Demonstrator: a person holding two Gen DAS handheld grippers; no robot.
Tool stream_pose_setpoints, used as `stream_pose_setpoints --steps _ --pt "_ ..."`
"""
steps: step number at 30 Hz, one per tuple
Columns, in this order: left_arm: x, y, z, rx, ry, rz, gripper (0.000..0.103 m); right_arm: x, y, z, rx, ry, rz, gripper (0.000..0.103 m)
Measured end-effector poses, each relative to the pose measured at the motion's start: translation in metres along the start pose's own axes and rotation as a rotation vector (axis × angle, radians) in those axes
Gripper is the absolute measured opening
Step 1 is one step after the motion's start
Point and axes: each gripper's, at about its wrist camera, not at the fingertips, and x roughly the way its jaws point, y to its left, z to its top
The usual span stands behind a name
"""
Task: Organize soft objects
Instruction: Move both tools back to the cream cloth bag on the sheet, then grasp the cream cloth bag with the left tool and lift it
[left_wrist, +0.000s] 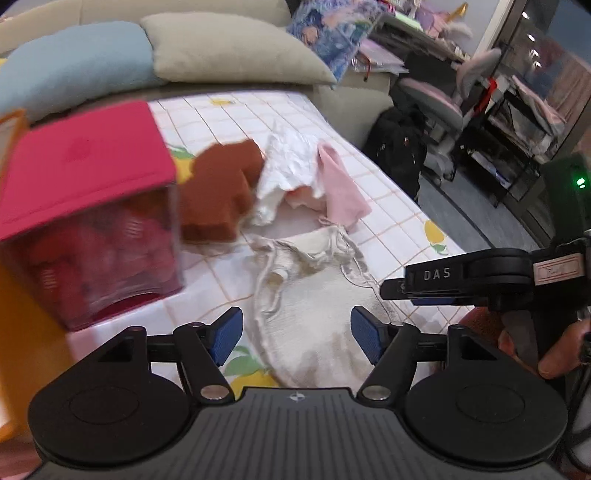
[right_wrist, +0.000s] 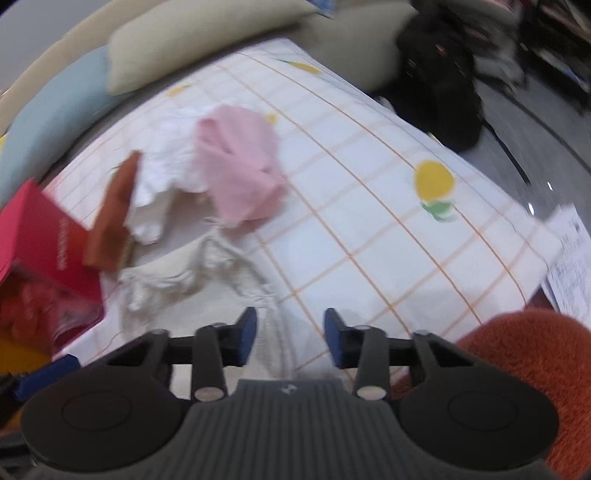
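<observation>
Both grippers hover empty over the bed: the left gripper (left_wrist: 296, 334) has its blue pads spread wide above the cream drawstring cloth bag (left_wrist: 314, 295), and the right gripper (right_wrist: 290, 341) stands open too, a little narrower, over the same bag's lower edge (right_wrist: 207, 295).

Beyond the bag lie the other soft things, bunched together: a brown plush block (left_wrist: 218, 195) touching the clear box with the red lid (left_wrist: 85, 206), a white ruffled garment (left_wrist: 291, 166) beside it, and a pink cloth (left_wrist: 340, 184) draped over the white one.

Several risks seem likely. The bag is limp and flat, so a shallow pinch may catch only one layer, or snag the checked bedsheet (left_wrist: 388, 206) underneath (both views are blurred, which hardly helps aim). With both grippers close together, they could also collide.
</observation>
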Motion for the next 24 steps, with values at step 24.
stream_pose_setpoints --steps 24 --pt "0.040 -0.023 0.002 0.082 0.101 -0.010 0.077 0.024 -0.003 -0.001 0.065 0.172 0.250 0.011"
